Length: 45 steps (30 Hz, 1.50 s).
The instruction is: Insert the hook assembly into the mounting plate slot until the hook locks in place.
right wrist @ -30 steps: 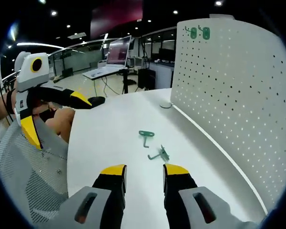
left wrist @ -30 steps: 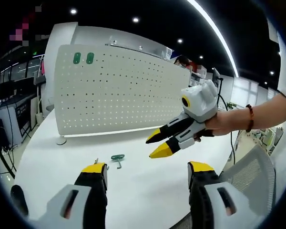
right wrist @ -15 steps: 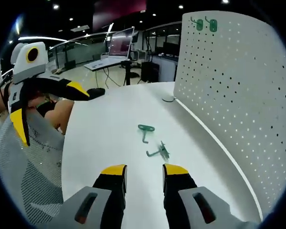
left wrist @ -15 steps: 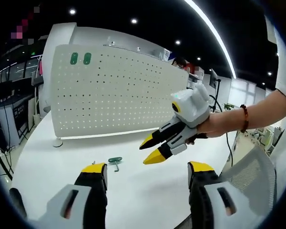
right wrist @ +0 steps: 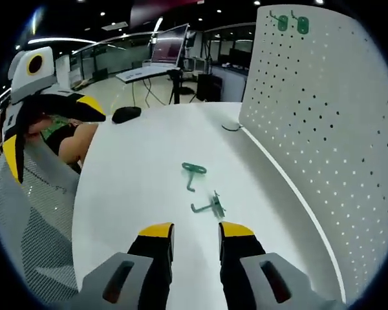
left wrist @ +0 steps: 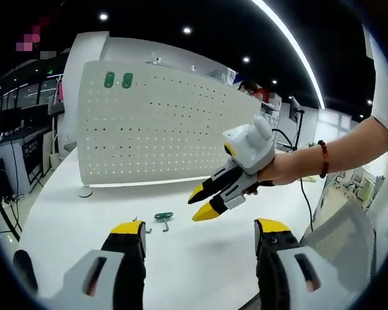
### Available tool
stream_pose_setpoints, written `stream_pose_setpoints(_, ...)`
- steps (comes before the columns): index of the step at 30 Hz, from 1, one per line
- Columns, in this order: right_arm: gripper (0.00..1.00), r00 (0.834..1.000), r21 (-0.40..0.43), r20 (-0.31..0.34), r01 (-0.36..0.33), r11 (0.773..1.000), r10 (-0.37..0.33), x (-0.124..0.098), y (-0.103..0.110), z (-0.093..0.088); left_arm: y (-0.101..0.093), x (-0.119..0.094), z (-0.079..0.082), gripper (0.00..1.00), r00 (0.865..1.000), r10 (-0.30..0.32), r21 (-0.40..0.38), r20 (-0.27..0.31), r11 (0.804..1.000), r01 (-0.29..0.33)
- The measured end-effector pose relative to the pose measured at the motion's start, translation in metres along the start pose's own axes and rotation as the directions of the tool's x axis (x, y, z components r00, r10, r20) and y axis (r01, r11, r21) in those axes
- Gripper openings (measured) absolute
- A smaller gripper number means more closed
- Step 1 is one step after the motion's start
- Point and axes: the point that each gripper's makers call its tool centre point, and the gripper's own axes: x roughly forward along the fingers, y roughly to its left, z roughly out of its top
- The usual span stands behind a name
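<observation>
Two green hooks (right wrist: pixel 195 173) lying loose on white bench (right wrist: pixel 136 161), near upright pegboard (right wrist: pixel 310 110). Left gripper (left wrist: pixel 199 234) wide, empty; right gripper (right wrist: pixel 195 232) narrow, empty, just short of nearer hook (right wrist: pixel 209 206).

Grey-white hand-held gripper (left wrist: pixel 204 202) bodies, black jaws with yellow tips; beaded bracelet (left wrist: pixel 322 159), white sleeve (left wrist: pixel 383 77).

two green hooks (right wrist: pixel 194 172) near pegboard (right wrist: pixel 323 116)
</observation>
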Motion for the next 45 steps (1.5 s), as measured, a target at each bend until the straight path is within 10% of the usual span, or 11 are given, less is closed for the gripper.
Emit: stream_pose_setpoints(45, 0.14, 0.990, -0.124, -0.135, -0.057, 0.991, 0.040, 0.054, -0.027, -0.009, 0.015, -0.001, -0.007, 0.70, 0.999, 0.010, -0.016, -0.033, 1.000, -0.011)
